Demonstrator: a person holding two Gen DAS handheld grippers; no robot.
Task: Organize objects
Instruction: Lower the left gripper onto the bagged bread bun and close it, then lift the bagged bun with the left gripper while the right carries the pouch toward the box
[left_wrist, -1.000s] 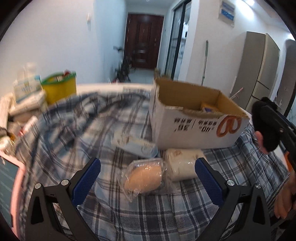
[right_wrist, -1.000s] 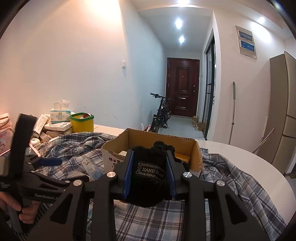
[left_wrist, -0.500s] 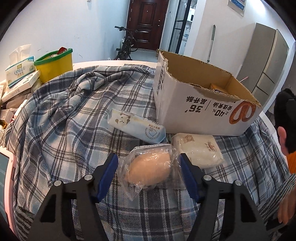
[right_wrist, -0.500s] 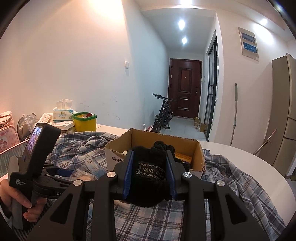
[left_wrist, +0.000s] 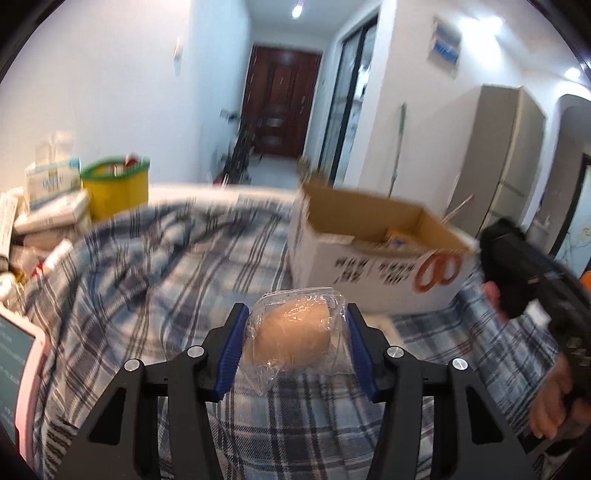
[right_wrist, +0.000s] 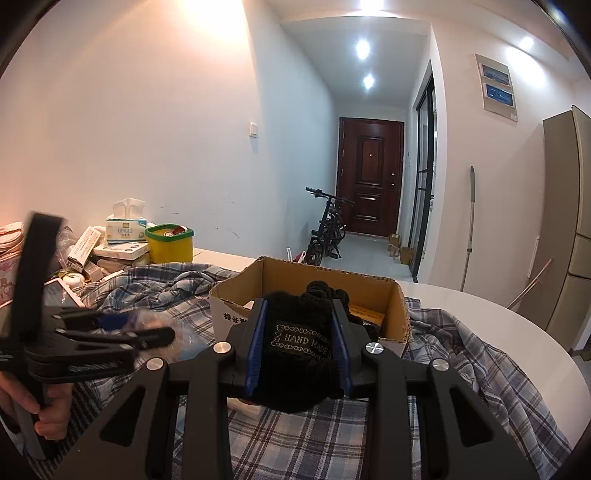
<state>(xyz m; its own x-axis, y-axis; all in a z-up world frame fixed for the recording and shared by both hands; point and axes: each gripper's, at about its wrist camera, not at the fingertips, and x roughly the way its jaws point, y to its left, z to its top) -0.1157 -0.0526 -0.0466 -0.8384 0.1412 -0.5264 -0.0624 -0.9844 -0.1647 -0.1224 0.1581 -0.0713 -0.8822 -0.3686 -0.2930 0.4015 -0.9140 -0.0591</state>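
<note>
Left wrist: left claw (left_wrist: 293, 338) has just closed, gripping wrapped bun (left_wrist: 291, 339).

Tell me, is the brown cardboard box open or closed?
Open. The brown cardboard box has no lid over it, and its inner walls show.

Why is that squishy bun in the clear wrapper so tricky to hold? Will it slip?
The wrapped bun looks soft, so it may squash under a hard squeeze. Its clear wrapper is shiny and crinkled, so it could slide a little between the left gripper pads, which have just been closing on it. It seems light.
</note>
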